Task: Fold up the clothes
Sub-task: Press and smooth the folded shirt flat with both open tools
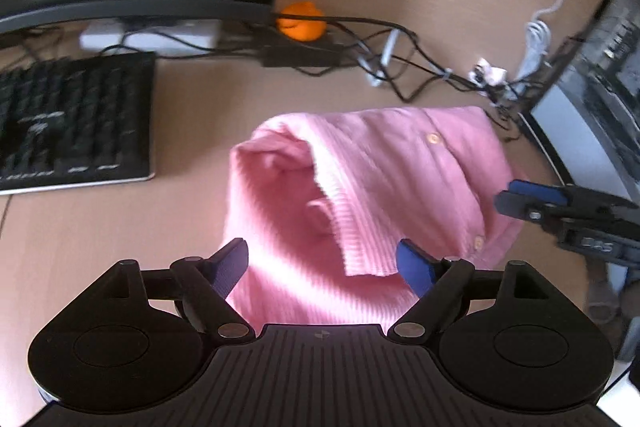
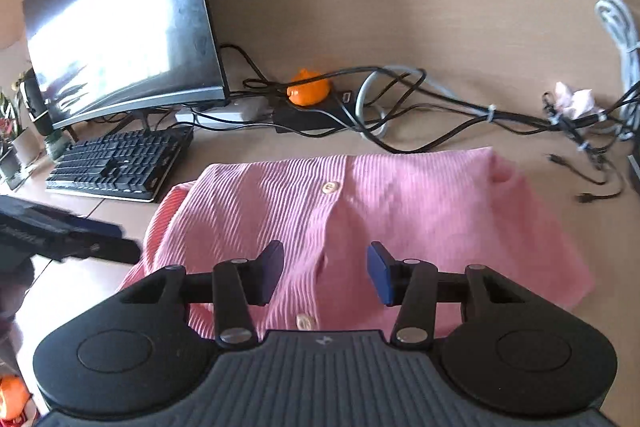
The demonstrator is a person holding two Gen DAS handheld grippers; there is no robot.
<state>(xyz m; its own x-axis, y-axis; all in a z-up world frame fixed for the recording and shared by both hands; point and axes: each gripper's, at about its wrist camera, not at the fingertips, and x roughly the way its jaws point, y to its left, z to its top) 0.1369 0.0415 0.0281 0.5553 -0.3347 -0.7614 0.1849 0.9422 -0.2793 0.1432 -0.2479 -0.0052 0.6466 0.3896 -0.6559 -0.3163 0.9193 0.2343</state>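
Observation:
A pink ribbed cardigan (image 1: 360, 187) with pale buttons lies bunched and partly folded on the wooden desk; it also shows in the right wrist view (image 2: 360, 211). My left gripper (image 1: 322, 267) is open, its blue pads apart just above the garment's near edge, holding nothing. My right gripper (image 2: 325, 273) is open over the button placket, empty. The right gripper (image 1: 560, 211) shows in the left wrist view at the garment's right edge. The left gripper (image 2: 60, 231) shows blurred at the garment's left edge.
A black keyboard (image 2: 116, 163) and a curved monitor (image 2: 120, 23) stand at the left. A tangle of cables (image 2: 420, 115), a black power strip (image 2: 316, 117) and an orange object (image 2: 308, 91) lie behind the cardigan. A laptop (image 1: 592, 99) stands at the right.

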